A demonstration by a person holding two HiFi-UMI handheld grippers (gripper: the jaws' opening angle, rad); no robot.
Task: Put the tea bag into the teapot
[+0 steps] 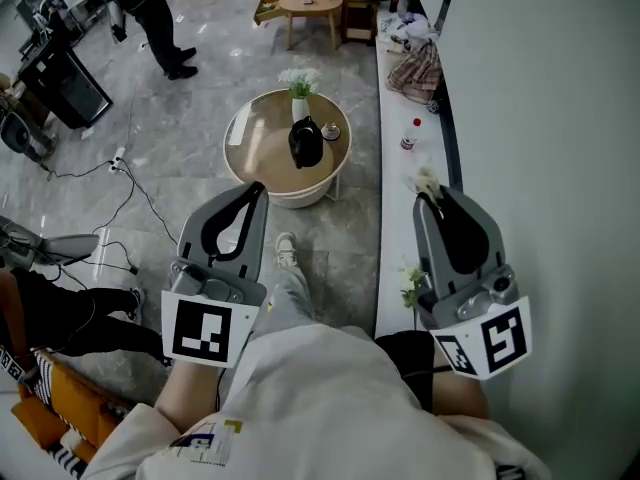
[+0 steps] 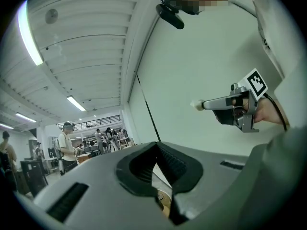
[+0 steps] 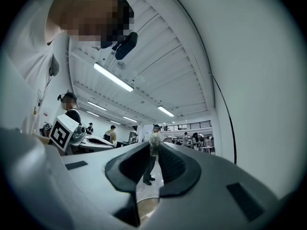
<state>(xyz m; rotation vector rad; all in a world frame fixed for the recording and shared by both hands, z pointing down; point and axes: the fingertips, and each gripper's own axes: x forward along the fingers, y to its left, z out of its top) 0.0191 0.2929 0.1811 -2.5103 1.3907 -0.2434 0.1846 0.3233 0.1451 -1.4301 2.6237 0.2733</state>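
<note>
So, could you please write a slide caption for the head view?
Right claw pinches a tea bag; the black teapot sits on the round table ahead.

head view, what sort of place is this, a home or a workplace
Probably an open lab or office hall: polished stone floor, loose cables, a round table with a teapot, people at desks beyond.

A small, pale, whitish tea bag (image 1: pixel 425 181) is held pinched at the very tips of the right tongs (image 1: pixel 429 194) and juts out a little past them. It is carried high above the floor, well apart from the teapot. The glossy black, rounded teapot (image 1: pixel 306 143) is stood upright on a round, beige-topped desk (image 1: pixel 255 155), towards its far right side.
</note>
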